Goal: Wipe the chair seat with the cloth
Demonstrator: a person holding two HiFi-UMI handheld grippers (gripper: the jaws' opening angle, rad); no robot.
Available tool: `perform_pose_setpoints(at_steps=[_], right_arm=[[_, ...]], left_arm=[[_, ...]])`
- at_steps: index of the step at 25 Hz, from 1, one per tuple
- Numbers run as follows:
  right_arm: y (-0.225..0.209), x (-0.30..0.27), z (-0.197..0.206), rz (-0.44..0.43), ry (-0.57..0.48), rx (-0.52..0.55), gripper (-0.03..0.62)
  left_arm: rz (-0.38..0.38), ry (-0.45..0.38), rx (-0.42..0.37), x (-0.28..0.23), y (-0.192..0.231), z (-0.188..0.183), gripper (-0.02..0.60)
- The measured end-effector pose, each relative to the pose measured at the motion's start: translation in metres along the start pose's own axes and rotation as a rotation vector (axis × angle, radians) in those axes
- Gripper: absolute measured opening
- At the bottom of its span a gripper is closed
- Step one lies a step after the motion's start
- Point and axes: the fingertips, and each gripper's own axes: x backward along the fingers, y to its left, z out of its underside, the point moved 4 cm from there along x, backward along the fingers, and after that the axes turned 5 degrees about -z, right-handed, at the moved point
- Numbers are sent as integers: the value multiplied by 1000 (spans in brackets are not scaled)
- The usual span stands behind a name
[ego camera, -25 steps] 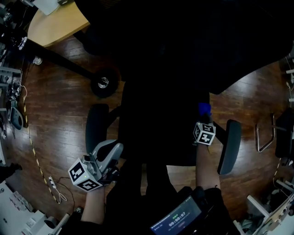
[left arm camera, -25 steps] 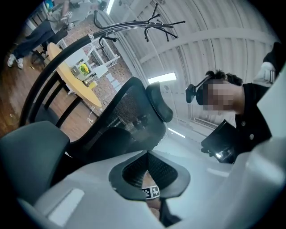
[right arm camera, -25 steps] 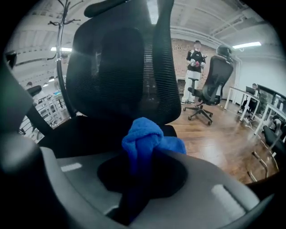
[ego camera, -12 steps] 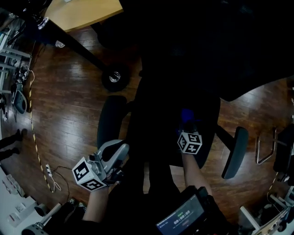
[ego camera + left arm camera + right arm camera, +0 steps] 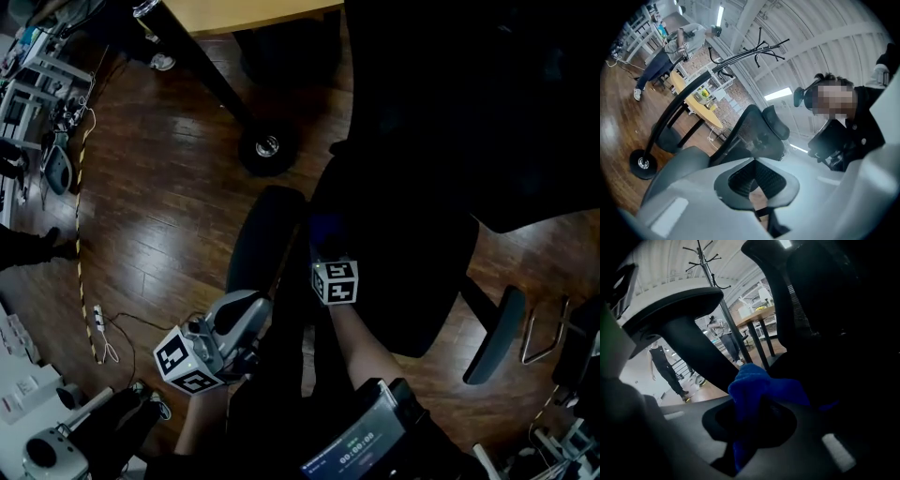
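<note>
Two claws logged, one working.

Head view: your right claw (image 5: 328,246) sits at the left edge of the chair seat (image 5: 403,272), just beside the left armrest (image 5: 265,239). A second ago it was over the seat's right side and half a second ago near its middle, so one pass has run right to left across the seat. A dim blue patch ahead of the claw is probably the cloth, but it is too dark here to be sure. Your left claw (image 5: 246,311) hangs off the seat's front left corner, over the floor (image 5: 159,187), much where it was.

Left gripper view: jaws together, nothing between them. The mesh backrest (image 5: 750,136) shows beyond. Idle.

Right gripper view: jaws clamped on the blue cloth (image 5: 757,390), which is bunched and spills past the tips toward the seat's dark surface. The armrest arches above it. Contact with the seat looks likely, not certain.

Judgement: one stroke is at its end. The front strip of the seat is probably covered, the part nearer the backrest probably not. The next stroke calls for a shift toward the backrest and a return sweep, with the cloth pressed to the seat and kept clear of the armrest.
</note>
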Motion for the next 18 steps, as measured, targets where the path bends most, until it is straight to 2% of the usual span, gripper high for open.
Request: perform_pose_setpoints(at_steps=[4, 7, 12, 18], right_arm=[[-3, 4, 0, 0, -4, 22, 58], [-21, 16, 4, 47, -9, 25, 58], [-84, 67, 22, 187, -14, -8, 58], [-164, 165, 40, 405, -23, -81, 58]], left_arm=[[-6, -1, -3, 4, 2, -2, 3], [13, 14, -4, 2, 2, 0, 3], [58, 57, -14, -10, -7, 7, 3], [139, 110, -15, -36, -27, 15, 3]])
